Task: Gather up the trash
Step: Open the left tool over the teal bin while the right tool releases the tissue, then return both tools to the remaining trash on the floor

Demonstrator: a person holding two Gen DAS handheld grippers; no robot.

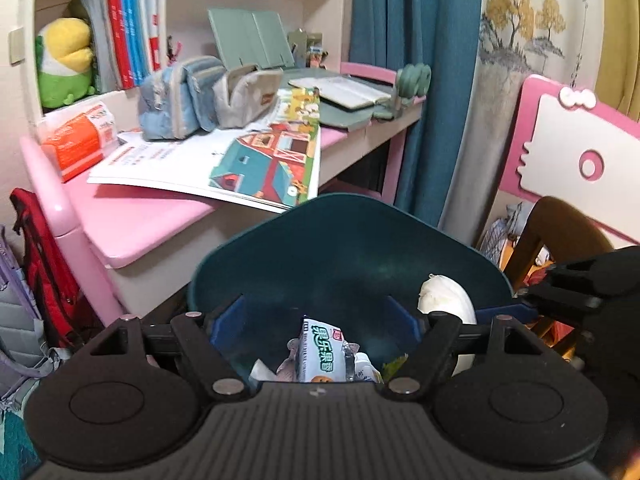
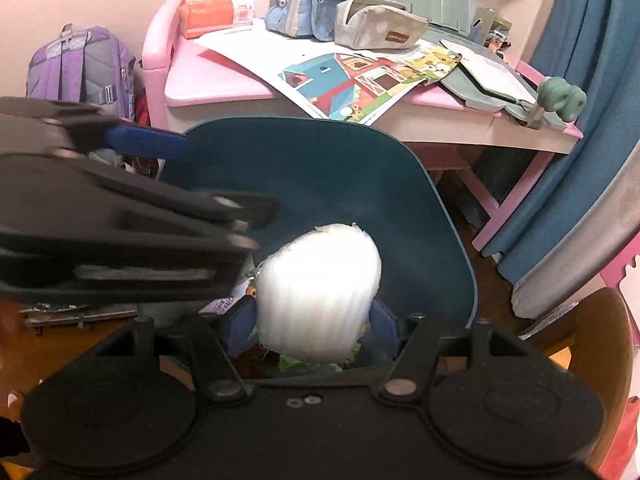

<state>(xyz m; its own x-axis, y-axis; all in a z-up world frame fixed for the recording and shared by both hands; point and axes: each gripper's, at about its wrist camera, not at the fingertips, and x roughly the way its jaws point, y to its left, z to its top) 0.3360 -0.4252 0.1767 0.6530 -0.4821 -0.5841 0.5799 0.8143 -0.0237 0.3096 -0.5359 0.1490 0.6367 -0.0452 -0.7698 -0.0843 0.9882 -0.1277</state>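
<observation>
A dark teal plastic trash bin (image 1: pixel 352 248) with a smooth, rounded-square rim and a raised back panel fills the middle of both views, standing beside a glossy pink desk (image 1: pixel 152 220). In the right wrist view, the right gripper (image 2: pixel 312 320) holds a white, ribbed foam fruit wrap (image 2: pixel 318 292), soft-looking and dome-shaped, pinched between its blue fingers (image 2: pixel 240 320) at lower centre, over the mouth of the bin. The left wrist view shows the same foam only as a pale edge at centre right, partly hidden behind the black linkage. In that view the left gripper (image 1: pixel 320 320) has its blue fingers spread wide with nothing between them, hanging above the bin's contents: a small white carton (image 1: pixel 322 354) with green Chinese characters printed on it, too blurred to read, lying among crumpled wrappers. The right wrist view hides most of that pile behind the foam, but shows the left gripper's blurred black body and one blue finger at the left of the frame. On the desk lie a large printed sheet with a red and teal barn picture (image 2: pixel 352 84), a light blue padded pencil case (image 2: pixel 312 4), a grey one with pale dots (image 2: pixel 376 26), and an orange and white plastic pack (image 2: pixel 216 12) whose lettering is unreadable. A purple backpack (image 2: pixel 80 72) shows at upper left in the right wrist view.
</observation>
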